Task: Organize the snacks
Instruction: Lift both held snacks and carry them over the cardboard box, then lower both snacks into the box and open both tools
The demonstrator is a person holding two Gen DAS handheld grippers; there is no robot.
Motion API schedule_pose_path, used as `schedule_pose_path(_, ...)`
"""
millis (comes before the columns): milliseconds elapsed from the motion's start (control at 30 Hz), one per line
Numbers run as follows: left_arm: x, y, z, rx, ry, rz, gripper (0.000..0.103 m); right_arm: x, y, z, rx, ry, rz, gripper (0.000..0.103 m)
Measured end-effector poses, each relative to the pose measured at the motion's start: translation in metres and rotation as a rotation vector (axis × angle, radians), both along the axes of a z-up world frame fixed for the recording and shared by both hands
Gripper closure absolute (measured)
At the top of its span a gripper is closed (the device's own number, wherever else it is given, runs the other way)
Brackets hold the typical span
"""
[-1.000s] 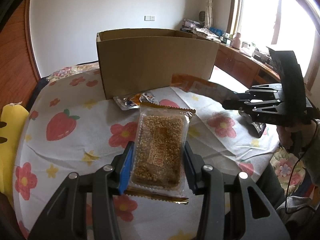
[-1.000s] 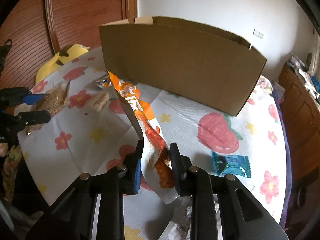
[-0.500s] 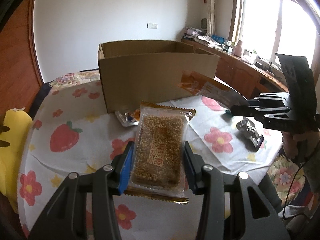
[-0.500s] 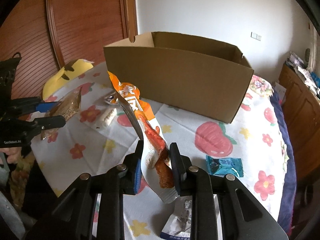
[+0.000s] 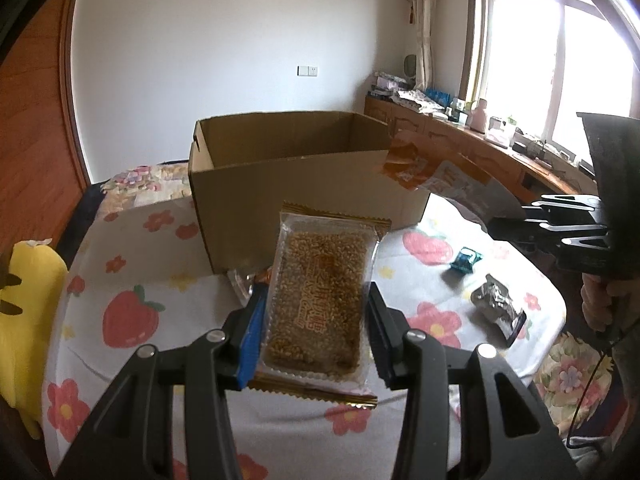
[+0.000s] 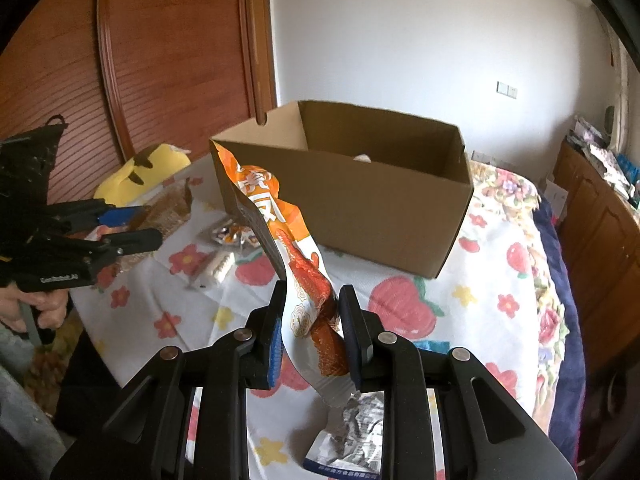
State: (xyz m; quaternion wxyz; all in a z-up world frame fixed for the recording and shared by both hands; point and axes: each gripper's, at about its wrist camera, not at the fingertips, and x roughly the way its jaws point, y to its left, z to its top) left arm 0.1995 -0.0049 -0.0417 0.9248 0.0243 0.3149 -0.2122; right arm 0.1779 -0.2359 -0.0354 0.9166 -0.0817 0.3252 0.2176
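Observation:
My left gripper (image 5: pixel 314 322) is shut on a clear packet of brown grain bar (image 5: pixel 320 296), held above the table in front of the open cardboard box (image 5: pixel 304 184). My right gripper (image 6: pixel 312 320) is shut on an orange and white snack bag (image 6: pixel 288 256), raised near the box (image 6: pixel 360 200). In the left wrist view the right gripper (image 5: pixel 500 228) shows at the right with the bag (image 5: pixel 436 176). In the right wrist view the left gripper (image 6: pixel 148 224) shows at the left. Something pale lies inside the box (image 6: pixel 362 157).
On the flowered tablecloth (image 5: pixel 132 320) lie a teal packet (image 5: pixel 466 260), a silver packet (image 5: pixel 498 308), a clear wrapper by the box (image 6: pixel 228 234), a white bar (image 6: pixel 218 270) and a crumpled wrapper (image 6: pixel 356 428). A yellow plush (image 6: pixel 140 172) lies at the table's left edge.
Both grippers have risen with their snacks. The box's inside now shows in both views.

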Motion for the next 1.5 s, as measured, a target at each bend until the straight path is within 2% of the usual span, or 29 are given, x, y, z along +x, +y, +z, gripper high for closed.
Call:
schedule_pose_path(500, 0.035, -0.002, 0.037, -0.028, -0.084, 0.018, 0.059, 0.026, 0.0, 0.038, -0.021, -0.083, 0.005, 0.079)
schedule_pose_path(867, 0.094, -0.005, 0.057, -0.058, -0.111, 0.024, 0.059, 0.073, 0.002, 0.06, -0.014, -0.141, -0.001, 0.079)
schedule_pose_path(1100, 0.134, -0.021, 0.054, -0.023, -0.123, 0.012, 0.058, 0.113, 0.008, 0.054, -0.012, -0.134, -0.008, 0.079)
schedule_pose_path(1367, 0.167, -0.024, 0.041, -0.05, -0.072, 0.018, 0.058, 0.15, 0.013, 0.029, -0.047, -0.086, -0.019, 0.079)
schedule_pose_path(1500, 0.179, -0.027, 0.038, -0.03, -0.06, 0.03, 0.058, 0.163, 0.017, 0.021, -0.073, -0.07, -0.021, 0.079)
